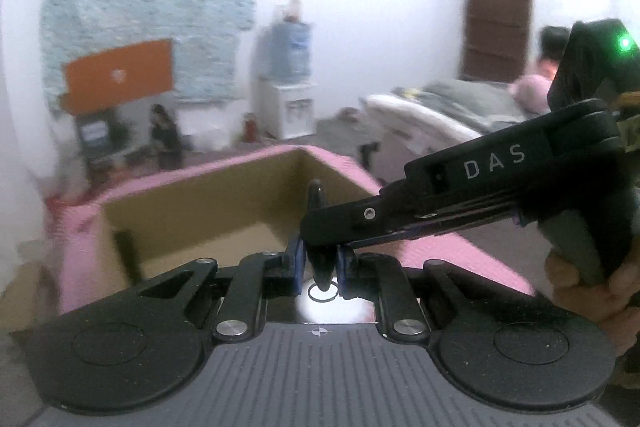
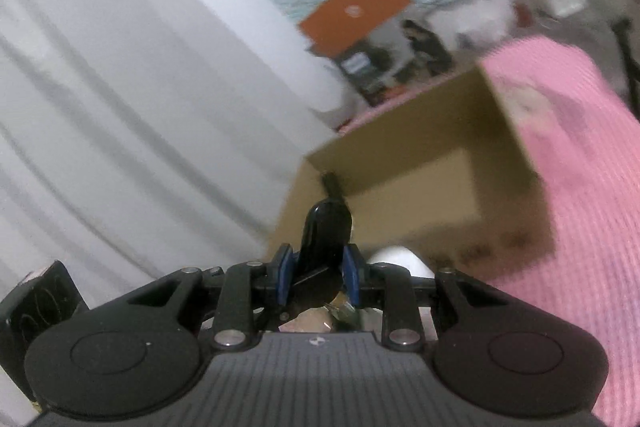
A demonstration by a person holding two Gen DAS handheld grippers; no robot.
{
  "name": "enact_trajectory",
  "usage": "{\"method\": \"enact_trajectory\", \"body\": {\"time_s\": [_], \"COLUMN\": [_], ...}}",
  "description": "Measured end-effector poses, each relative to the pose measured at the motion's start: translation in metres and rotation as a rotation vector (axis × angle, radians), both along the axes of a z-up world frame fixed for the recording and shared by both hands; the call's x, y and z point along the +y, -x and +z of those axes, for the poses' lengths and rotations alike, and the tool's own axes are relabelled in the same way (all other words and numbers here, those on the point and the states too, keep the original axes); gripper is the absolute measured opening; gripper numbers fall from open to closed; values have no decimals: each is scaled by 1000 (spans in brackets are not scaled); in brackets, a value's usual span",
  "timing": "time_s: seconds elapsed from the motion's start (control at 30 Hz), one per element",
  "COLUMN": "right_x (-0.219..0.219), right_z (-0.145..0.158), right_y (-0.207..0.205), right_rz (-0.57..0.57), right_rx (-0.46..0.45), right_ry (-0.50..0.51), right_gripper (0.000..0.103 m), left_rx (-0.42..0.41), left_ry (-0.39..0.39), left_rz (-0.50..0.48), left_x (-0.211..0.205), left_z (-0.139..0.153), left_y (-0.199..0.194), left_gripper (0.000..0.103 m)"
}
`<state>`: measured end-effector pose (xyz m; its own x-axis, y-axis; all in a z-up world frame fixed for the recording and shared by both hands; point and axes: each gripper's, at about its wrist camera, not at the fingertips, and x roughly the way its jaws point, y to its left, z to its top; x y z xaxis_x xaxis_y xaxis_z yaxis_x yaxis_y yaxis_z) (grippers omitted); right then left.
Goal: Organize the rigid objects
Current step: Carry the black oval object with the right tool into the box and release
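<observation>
Pinching a black rigid object (image 1: 320,259) between its blue pads (image 1: 298,261), the left tool (image 1: 320,267) is being held above an open cardboard box (image 1: 208,211); its jaws are pressed close on the object's lower part. From the right side of the left wrist view, the right tool (image 1: 316,227) is being reached across, and the same black object is being gripped by it higher up, so the piece is being clamped by both tools at once. In the right wrist view the object (image 2: 326,239) is being shown as a dark rounded piece standing up between the right tool's blue pads (image 2: 285,273), which are being pressed against its sides. A hand (image 1: 592,287) is being wrapped around the right tool's grip at the frame edge. The box is being surrounded by a pink surface (image 1: 460,251), and its brown interior is being left largely bare, apart from a dark mark near one wall that cannot be made out. A white curtain (image 2: 120,87) is being seen beside the box. Both views are being blurred.
</observation>
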<state>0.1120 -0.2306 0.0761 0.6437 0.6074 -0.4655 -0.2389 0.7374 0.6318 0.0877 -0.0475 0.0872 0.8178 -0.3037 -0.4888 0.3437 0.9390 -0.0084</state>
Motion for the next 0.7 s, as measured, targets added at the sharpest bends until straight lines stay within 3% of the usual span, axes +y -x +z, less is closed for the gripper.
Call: {"method": "enact_trajectory", "body": {"time_s": [0.17, 0.43, 0.57, 0.7], "right_x": [37, 71, 76, 77], "right_z": [1, -61, -86, -87], "right_y": [-70, -183, -211, -217], "right_rz": [107, 178, 198, 216], "right_rx": [46, 332, 445, 452], "right_ry": [4, 14, 9, 18], "right_gripper": [30, 30, 30, 30], "left_rx": [98, 332, 365, 351], "left_ry": [10, -2, -11, -4], "left_rz": [90, 193, 216, 223], "left_x": [31, 58, 68, 74], "left_z": [-6, -54, -60, -57], "left_y": [-47, -124, -123, -121], "left_gripper": [14, 14, 15, 16]}}
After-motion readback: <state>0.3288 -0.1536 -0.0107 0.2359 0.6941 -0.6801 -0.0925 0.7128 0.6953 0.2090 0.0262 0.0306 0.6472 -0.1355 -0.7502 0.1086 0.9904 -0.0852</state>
